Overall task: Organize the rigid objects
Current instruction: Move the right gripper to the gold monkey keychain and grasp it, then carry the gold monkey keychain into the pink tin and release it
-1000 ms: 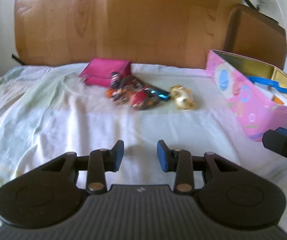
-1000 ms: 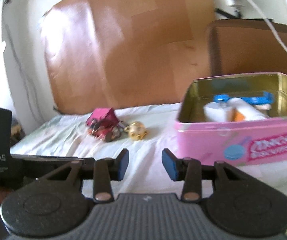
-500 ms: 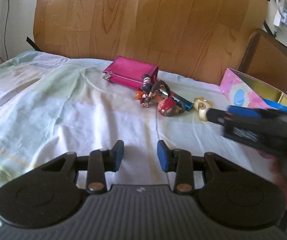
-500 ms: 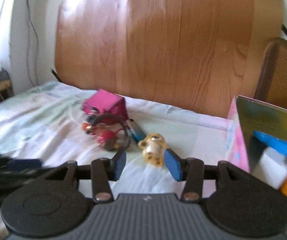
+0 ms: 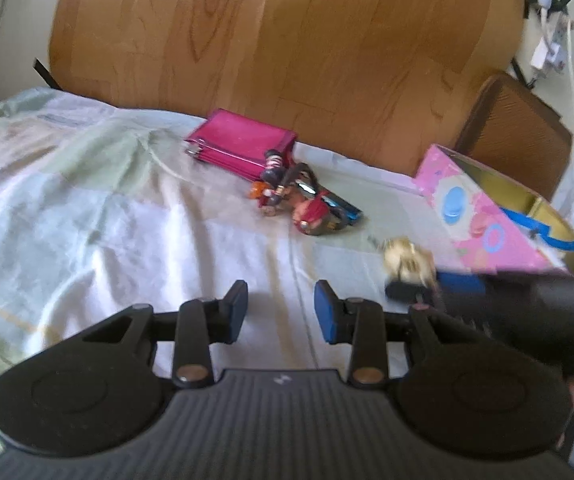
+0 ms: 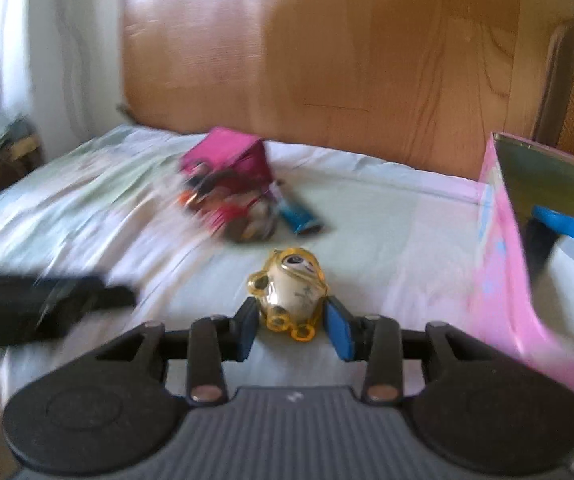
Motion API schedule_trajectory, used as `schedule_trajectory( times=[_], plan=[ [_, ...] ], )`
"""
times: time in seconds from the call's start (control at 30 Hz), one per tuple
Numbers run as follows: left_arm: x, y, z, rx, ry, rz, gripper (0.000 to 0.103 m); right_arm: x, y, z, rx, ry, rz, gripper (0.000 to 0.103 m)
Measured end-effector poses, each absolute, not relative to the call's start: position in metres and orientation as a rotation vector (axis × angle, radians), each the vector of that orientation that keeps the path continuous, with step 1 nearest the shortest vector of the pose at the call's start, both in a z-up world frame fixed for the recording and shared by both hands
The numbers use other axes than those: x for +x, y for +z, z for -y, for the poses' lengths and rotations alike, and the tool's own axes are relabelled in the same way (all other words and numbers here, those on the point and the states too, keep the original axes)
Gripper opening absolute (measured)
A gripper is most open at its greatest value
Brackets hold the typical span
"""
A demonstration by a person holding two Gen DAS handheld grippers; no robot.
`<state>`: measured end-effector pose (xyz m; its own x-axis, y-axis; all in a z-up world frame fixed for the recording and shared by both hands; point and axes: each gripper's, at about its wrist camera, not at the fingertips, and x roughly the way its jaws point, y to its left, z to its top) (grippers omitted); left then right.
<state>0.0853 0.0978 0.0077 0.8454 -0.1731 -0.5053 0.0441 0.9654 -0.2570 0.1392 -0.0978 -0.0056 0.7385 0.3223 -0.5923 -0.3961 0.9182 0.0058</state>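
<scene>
R hand-held gripper closing round yellow figurine on bed.
Jaws just narrowed, figurine between, pads not clearly touching; I centre, squeeze evenly, lift to pink tin. L hand-held gripper spread, empty.

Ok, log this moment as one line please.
stage: pickup | right gripper: jaws just closing around yellow figurine, contact unclear | left gripper: open, holding nothing | pink tin: open, beside figurine
</scene>
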Motion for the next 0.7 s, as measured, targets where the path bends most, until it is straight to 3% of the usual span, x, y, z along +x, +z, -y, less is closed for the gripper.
schedule_trajectory(
  times=[0.3, 0.57, 0.67, 0.7],
  plan=[
    [0.076, 0.012, -0.076, -0.340, -0.397, -0.638, 0.044, 0.043, -0.001, 0.114, -0.216, 0.416, -0.560, 0.036],
    [0.063, 0.020, -0.028, -0.336, -0.550, -0.732, 0.051, 0.048, -0.002, 0.122, -0.147, 0.433, -0.576, 0.043],
    [0.065, 0.020, -0.018, -0.311, -0.529, -0.744, 0.049, 0.049, -0.001, 0.125, -0.124, 0.442, -0.583, 0.044],
    [0.066, 0.018, -0.016, -0.299, -0.514, -0.754, 0.047, 0.049, -0.001, 0.126, -0.115, 0.450, -0.584, 0.039]
  ],
)
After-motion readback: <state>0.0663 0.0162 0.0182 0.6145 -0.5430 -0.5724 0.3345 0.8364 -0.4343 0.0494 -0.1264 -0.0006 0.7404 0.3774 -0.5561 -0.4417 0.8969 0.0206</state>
